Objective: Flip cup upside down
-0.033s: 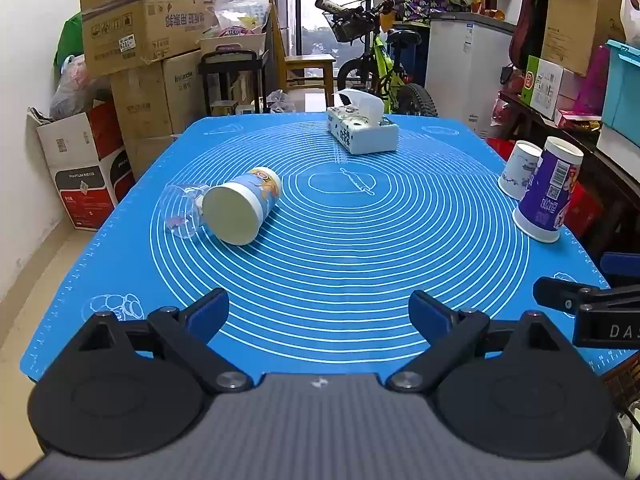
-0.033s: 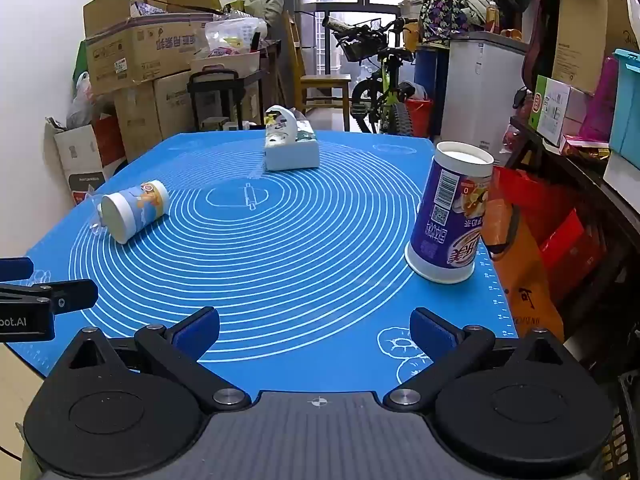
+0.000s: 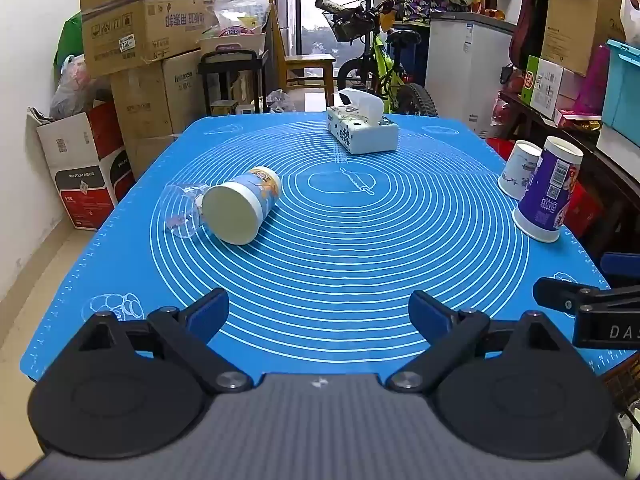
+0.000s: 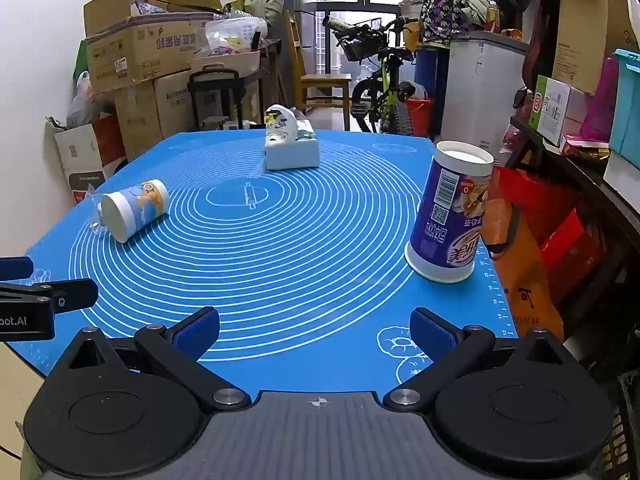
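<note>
Left wrist view: my left gripper (image 3: 319,312) spread wide, holding nothing, low over near edge of blue mat (image 3: 360,240). Blue-and-white cup (image 3: 240,204) lies on side ahead-left, touching clear glass (image 3: 182,210).

Right wrist view: my right gripper (image 4: 315,330) wide, holding nothing. Purple cup (image 4: 450,212) stands inverted ahead-right.

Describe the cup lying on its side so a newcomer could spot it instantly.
Start at the blue mat and look to its left side, well short of the tissue box. The paper cup lies there on its side against a toppled clear plastic cup. It alone is opaque and lying down, with a blue cartoon print.
</note>
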The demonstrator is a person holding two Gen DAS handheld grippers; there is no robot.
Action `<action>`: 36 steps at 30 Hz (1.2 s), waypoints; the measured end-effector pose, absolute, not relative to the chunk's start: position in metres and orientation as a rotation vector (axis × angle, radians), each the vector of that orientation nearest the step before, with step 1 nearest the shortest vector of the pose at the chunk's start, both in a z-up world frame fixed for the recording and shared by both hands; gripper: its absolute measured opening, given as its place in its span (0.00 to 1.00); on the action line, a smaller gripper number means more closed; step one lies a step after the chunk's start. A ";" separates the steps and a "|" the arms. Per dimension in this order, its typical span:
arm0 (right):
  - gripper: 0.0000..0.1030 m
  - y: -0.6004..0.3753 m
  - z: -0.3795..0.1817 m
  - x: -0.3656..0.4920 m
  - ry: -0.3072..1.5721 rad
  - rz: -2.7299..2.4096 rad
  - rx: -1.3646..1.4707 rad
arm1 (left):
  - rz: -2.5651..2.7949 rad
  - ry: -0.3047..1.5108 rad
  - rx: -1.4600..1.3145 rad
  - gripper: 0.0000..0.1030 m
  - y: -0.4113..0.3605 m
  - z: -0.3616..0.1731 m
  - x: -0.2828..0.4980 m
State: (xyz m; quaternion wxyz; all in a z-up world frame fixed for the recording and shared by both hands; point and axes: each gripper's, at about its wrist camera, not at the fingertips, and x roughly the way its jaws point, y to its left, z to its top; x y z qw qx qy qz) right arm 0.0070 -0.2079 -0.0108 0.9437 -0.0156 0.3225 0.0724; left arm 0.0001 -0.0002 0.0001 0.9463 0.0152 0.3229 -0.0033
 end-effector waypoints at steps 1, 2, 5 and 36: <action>0.98 -0.208 -0.011 0.007 0.658 0.147 -0.035 | -0.007 0.655 0.031 0.93 0.000 0.000 0.000; 0.98 -0.208 -0.011 0.007 0.657 0.147 -0.035 | -0.006 0.655 0.031 0.93 0.000 0.000 0.000; 0.98 -0.206 -0.010 0.006 0.651 0.145 -0.040 | -0.004 0.654 0.034 0.93 0.000 0.000 0.000; 0.98 -0.207 -0.016 0.007 0.671 0.150 -0.053 | -0.006 0.652 0.053 0.93 -0.002 -0.002 0.003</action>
